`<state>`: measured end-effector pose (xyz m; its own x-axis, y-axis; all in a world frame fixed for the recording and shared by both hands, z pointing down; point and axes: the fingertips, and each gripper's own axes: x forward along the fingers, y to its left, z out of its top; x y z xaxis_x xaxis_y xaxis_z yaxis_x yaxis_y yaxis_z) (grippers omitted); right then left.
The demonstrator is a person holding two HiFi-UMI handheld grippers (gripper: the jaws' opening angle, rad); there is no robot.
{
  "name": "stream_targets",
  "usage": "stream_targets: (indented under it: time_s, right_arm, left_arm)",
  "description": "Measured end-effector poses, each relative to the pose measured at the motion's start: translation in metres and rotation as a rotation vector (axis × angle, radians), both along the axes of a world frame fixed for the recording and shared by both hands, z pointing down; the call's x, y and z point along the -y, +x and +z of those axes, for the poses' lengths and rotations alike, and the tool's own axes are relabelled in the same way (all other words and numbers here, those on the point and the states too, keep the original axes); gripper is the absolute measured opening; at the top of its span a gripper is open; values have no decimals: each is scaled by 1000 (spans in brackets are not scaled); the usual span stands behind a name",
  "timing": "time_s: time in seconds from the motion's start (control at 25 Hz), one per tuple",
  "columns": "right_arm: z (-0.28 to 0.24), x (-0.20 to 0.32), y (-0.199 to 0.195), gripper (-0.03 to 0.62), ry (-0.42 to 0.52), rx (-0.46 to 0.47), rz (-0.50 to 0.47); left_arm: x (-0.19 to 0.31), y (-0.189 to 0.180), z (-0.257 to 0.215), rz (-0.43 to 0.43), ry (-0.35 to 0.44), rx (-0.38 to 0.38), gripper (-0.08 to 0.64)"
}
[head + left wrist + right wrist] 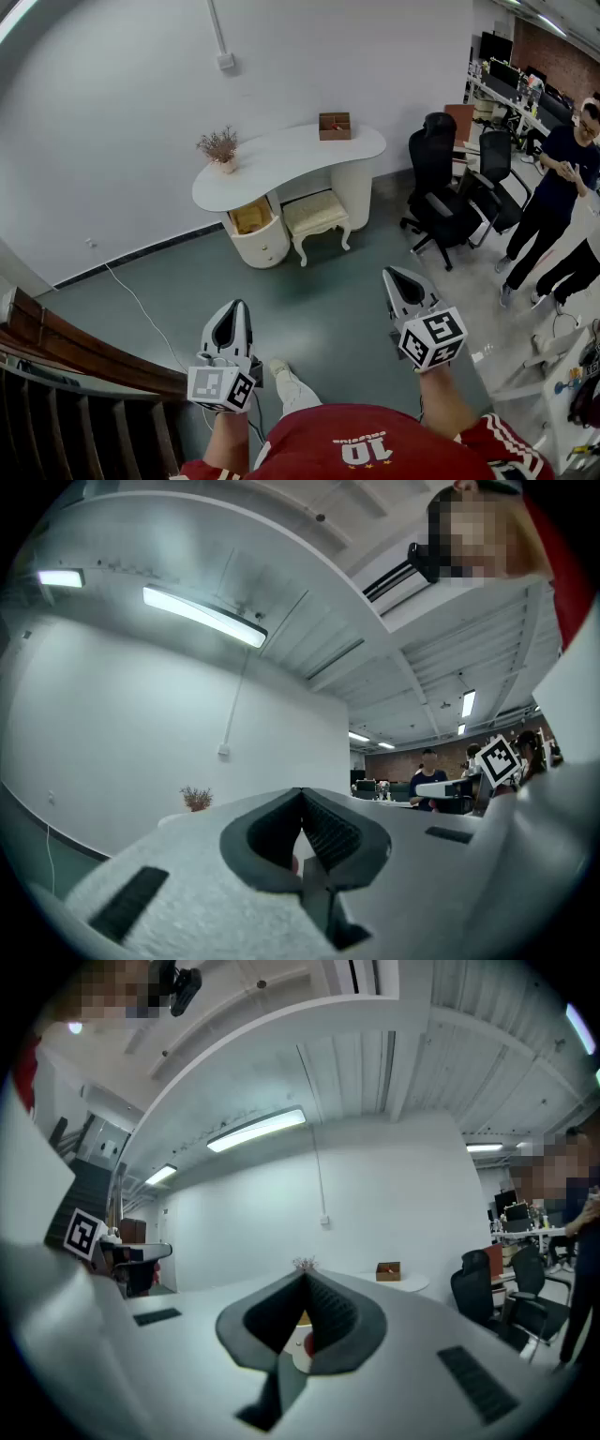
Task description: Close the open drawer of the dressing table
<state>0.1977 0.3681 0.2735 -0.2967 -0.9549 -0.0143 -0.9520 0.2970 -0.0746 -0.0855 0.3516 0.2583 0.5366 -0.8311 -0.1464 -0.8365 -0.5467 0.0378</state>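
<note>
**Both grippers shut and empty, drawer across the room from me**

Head view: the white table (291,155) sits against the far wall, well away from where I'm standing. The drawer (251,217) is the top one in the rounded unit under the table's left end. It's pulled out, and the inside looks yellowish. A cushioned stool (316,214) is tucked in just beside it on the right. On the tabletop there's a dried plant (219,147) at the left end and a small brown box (335,126) toward the back right. Black chairs (441,187) are off to the right, with a person (553,183) standing past them. My left gripper (234,311) and right gripper (394,277) are both held out in front of me over bare floor, nowhere near the table.

Left gripper view: the jaws are pressed together at the tips with nothing in them. The gripper (301,792) points at the white wall, with the plant (196,798) tiny in the distance on the left.

Right gripper view: same deal here, the gripper (305,1277) has its tips touching and nothing between the pads. The plant (304,1264) pokes up right over the tips, and the box (388,1271) is a bit to the right.
</note>
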Motion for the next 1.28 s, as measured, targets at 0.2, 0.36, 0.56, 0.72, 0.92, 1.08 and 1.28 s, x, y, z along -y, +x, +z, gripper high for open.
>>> stream_targets:
  time_s: [0.2,0.36,0.56,0.72,0.92,1.08,1.28]
  right_arm:
    - [-1,1,-2,3,0,-12,-3]
    - [-1,-1,-4,3,5,-15,-9]
    - [-3,-6,-6,3,23,-15,-11]
    - [-1,-3,-4,5,42,-2,5]
    - [0,19,-19,5,53,31,-46]
    - [-1,57,-28,5,43,40,-66]
    - [-5,127,-24,5,23,59,-63]
  left_arm:
    - [0,3,1,-9,8,30,2]
    - [-2,4,4,-6,5,31,2]
    - [-4,5,4,-3,7,39,2]
    - [-2,5,9,5,-3,67,2]
    - [23,-7,17,-6,-21,78,2]
    - [66,-14,22,-7,-40,66,3]
    - [134,-10,26,-9,-55,44,3]
